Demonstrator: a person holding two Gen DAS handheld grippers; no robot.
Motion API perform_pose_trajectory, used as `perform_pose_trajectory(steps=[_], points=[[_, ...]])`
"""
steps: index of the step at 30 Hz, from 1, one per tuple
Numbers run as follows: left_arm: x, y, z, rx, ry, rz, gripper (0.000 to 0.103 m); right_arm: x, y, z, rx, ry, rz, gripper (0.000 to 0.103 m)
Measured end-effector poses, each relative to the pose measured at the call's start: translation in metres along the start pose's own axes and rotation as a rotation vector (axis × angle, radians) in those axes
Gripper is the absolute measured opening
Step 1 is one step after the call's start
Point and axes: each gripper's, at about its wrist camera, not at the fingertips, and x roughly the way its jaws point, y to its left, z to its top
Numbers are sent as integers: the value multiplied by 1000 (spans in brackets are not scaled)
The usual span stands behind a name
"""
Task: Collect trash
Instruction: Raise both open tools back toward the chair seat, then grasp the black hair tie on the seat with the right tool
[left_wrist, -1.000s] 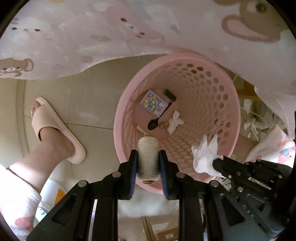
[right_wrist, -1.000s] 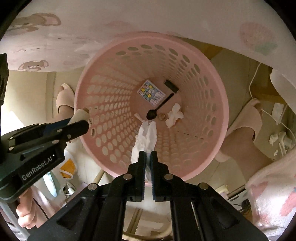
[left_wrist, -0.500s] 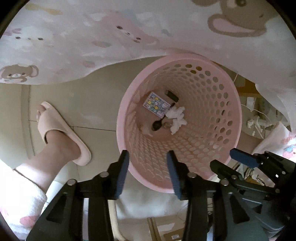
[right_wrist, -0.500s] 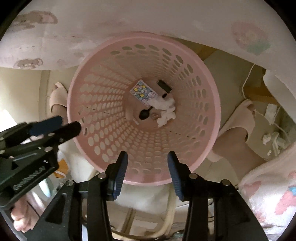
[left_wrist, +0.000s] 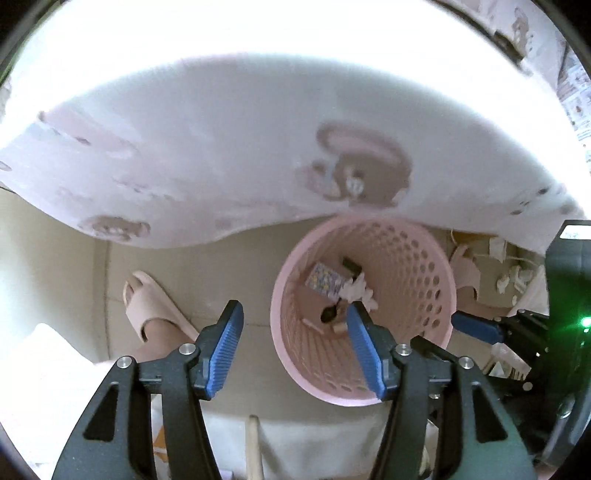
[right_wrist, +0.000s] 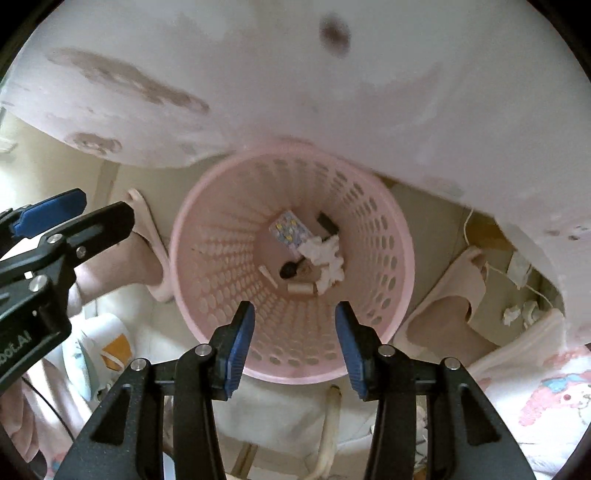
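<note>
We have let go with both: the left gripper (left_wrist: 293, 349) and right gripper (right_wrist: 294, 345) now stand with jaws wide apart. The beige cylindrical roll (right_wrist: 300, 288) and crumpled white tissue (right_wrist: 325, 254) we held now lie at the bottom of the pink perforated plastic basket (right_wrist: 384, 236), which sits farther below us.

Ahead of the right jaws, the basket (right_wrist: 384, 258) is pale pink, pierced all over with rows of holes. In its bottom lie a white tissue (right_wrist: 325, 254), a packet (right_wrist: 290, 229) patterned in small blue, yellow and pink squares, and a black spoon (right_wrist: 287, 271). Beyond, the cloth (left_wrist: 236, 147) is white with brown bears. The jaws carry blue ribbed pads (right_wrist: 242, 343) on black arms.
</note>
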Motion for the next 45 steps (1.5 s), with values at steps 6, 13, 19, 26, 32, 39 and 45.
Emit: perform_pose_trajectory(steps=[6,13,19,26,32,39,45], points=[[-24,0,3,24,-102,55,60,-32,1,0,-10,-108,-16,48],[-39,-2,6,19,-157,56,61,-57,1,0,-16,-201,-21,48],[-63,1,7,-16,-266,99,66,-75,-2,-4,-19,-251,54,48],[-95,6,10,-29,-420,132,77,-116,4,-11,-75,-452,79,50],[-120,11,13,-34,-544,127,93,-138,-4,-12,-45,-573,94,50],[-127,14,20,-44,-564,128,97,-168,-18,-15,31,-745,-53,60],[-134,11,28,-52,-591,120,98,-184,-29,-10,43,-821,-103,68]])
